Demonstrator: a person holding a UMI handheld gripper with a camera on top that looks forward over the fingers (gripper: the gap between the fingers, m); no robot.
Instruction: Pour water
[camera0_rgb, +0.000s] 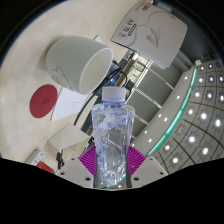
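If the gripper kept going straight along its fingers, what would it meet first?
Nothing ahead of its own load: the gripper is shut on the clear plastic water bottle. Past the bottle's cap, the white paper cup lies roughly in line, slightly to one side, though depth is unclear.

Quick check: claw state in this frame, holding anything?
Claw: shut on the clear water bottle, which is lifted and tilted toward the white cup.
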